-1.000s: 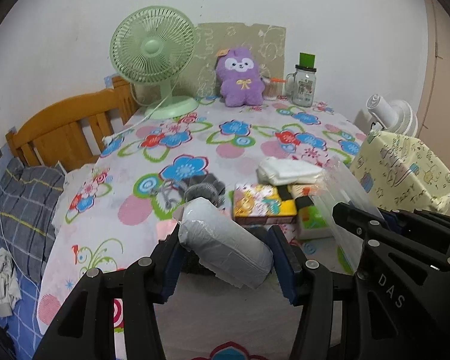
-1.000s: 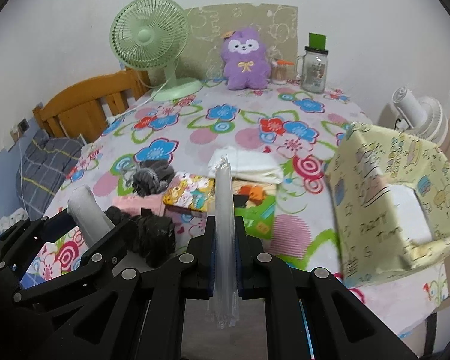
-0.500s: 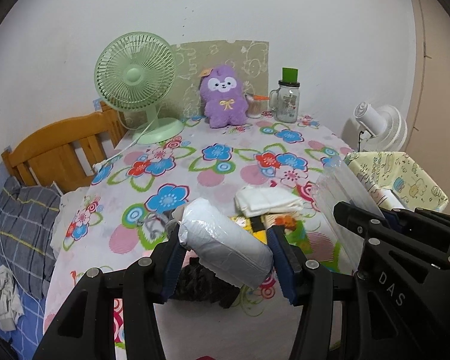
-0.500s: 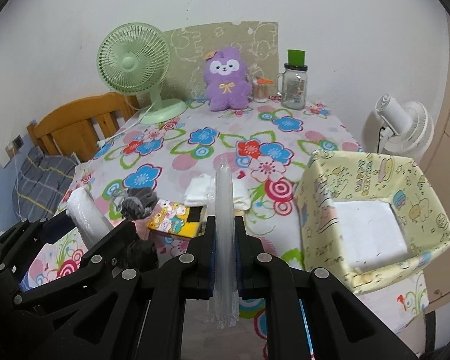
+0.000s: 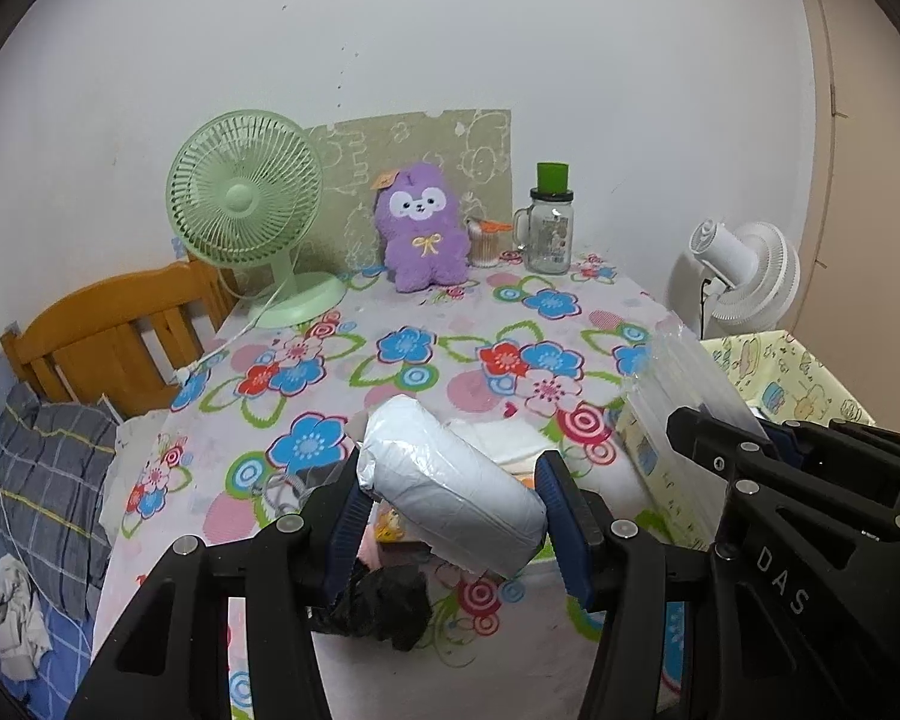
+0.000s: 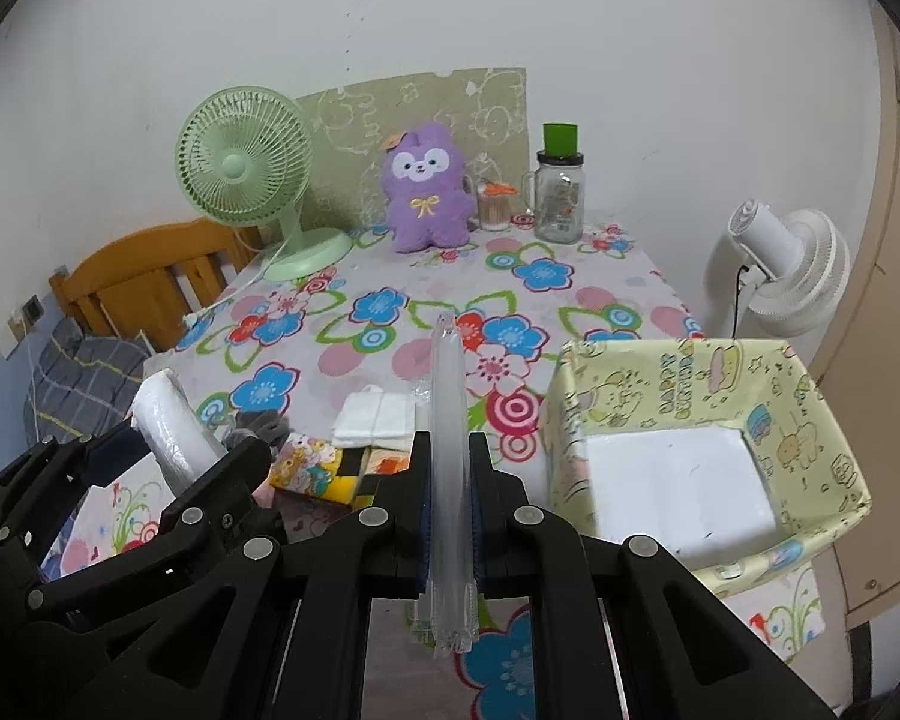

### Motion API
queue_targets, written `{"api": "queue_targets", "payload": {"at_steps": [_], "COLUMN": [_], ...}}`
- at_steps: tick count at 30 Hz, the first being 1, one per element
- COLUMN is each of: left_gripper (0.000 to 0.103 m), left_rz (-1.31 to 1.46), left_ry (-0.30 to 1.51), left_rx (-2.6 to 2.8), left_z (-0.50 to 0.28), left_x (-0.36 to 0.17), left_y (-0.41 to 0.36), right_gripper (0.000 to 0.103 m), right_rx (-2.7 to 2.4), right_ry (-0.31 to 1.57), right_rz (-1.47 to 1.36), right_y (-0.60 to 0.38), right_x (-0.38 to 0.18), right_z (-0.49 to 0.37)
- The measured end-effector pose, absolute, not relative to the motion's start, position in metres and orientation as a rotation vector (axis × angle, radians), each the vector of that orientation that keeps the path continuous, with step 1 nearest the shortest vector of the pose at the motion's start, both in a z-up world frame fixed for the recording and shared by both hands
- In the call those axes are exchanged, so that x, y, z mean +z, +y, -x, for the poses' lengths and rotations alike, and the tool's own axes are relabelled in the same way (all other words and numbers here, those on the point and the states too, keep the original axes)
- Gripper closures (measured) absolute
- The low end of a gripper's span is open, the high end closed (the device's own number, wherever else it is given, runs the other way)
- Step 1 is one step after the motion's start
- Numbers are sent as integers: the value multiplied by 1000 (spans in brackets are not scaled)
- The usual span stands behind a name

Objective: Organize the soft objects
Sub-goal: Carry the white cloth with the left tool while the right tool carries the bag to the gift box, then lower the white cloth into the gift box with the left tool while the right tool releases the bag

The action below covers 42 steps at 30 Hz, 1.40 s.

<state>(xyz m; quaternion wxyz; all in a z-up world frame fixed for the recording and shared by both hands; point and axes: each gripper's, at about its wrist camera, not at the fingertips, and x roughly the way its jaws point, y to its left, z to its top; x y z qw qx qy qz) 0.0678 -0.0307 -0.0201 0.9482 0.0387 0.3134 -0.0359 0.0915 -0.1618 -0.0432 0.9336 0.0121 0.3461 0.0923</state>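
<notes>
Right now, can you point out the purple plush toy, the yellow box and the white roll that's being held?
purple plush toy (image 6: 427, 195): right wrist view, on its belly.
yellow box (image 6: 678, 372): right wrist view, on its far inner wall.
white roll (image 5: 450, 489): left wrist view, mid-wrapper, between the left gripper (image 5: 450, 501) fingers.

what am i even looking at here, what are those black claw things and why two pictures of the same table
The black claws are two hand-held grippers, one in each of a person's hands, with no robot arm. Each carries a wide-angle camera looking along its fingers, so you get two views of one table with a flowered cloth.

In the left view, the left gripper is shut on a white plastic-wrapped roll. In the right view, the right gripper is shut on a flat clear plastic pack, seen edge-on.

On the table: a green fan, a purple plush toy, a glass jar, folded white cloths, a colourful packet and a yellow patterned box.
</notes>
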Motion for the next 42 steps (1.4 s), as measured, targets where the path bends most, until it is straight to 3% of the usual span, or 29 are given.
{"api": "queue_targets", "payload": {"at_steps": [42], "left_gripper": [47], "left_rz": [-204], "left_ry": [608], "left_rx": [-264], "left_z": [-115], "left_x": [-8], "left_y": [-182], "right_gripper": [90], "right_rx": [11], "right_ry": [665], "right_rz": [-67], "right_y": [-314], "right_x": [-28], "right_z": [-121]}}
